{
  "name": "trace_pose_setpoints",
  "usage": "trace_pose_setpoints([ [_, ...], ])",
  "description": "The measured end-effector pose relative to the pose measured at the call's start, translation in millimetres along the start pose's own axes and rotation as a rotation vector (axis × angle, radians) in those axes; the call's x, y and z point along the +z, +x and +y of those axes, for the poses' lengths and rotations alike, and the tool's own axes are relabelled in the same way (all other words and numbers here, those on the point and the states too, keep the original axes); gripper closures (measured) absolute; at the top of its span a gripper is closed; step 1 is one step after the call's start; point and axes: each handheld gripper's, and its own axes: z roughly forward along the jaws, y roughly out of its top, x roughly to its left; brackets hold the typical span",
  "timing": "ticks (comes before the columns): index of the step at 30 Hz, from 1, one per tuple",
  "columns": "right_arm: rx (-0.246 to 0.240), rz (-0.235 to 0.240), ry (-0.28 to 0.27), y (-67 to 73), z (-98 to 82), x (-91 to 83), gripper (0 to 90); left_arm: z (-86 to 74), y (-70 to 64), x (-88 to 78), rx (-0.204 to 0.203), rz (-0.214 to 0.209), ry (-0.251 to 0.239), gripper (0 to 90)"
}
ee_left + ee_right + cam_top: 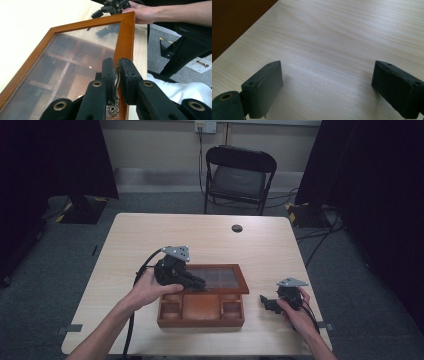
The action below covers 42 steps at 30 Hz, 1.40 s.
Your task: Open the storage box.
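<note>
My left gripper (117, 75) is clamped narrow on the small ornate brass handle (116, 82) fixed to the front rail of the glass-paned, reddish-brown wooden lid (126, 37). In the left gripper view the jaws pinch the handle from both sides, and dark wooden dividers show through the glass.

From the high view, the rectangular brown wooden box (201, 312) with several compartments sits near the front middle of the pale wood-grain table (150, 235). Its lid (220, 279) is raised off the box and hangs over the box's far half, tilt hard to judge. My left gripper (200, 284) is at the lid's near edge, left hand (145, 290) behind it.

My right gripper (263, 301) rests low by the table surface just right of the box, apart from it, held in my right hand (295, 312). In the right gripper view the jaws stand wide, bare tabletop (337, 37) between them, box side (234, 22) at upper left.

A black folding chair (239, 175) stands beyond the table.
</note>
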Motion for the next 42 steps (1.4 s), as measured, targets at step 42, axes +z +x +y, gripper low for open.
trace_pose_setpoints([
  [42, -0.001, 0.001, 0.000, -0.1, 0.0, -0.1, 9.0, 15.6, 5.8, -8.5, -0.027, 0.062, 0.003, 81.8],
])
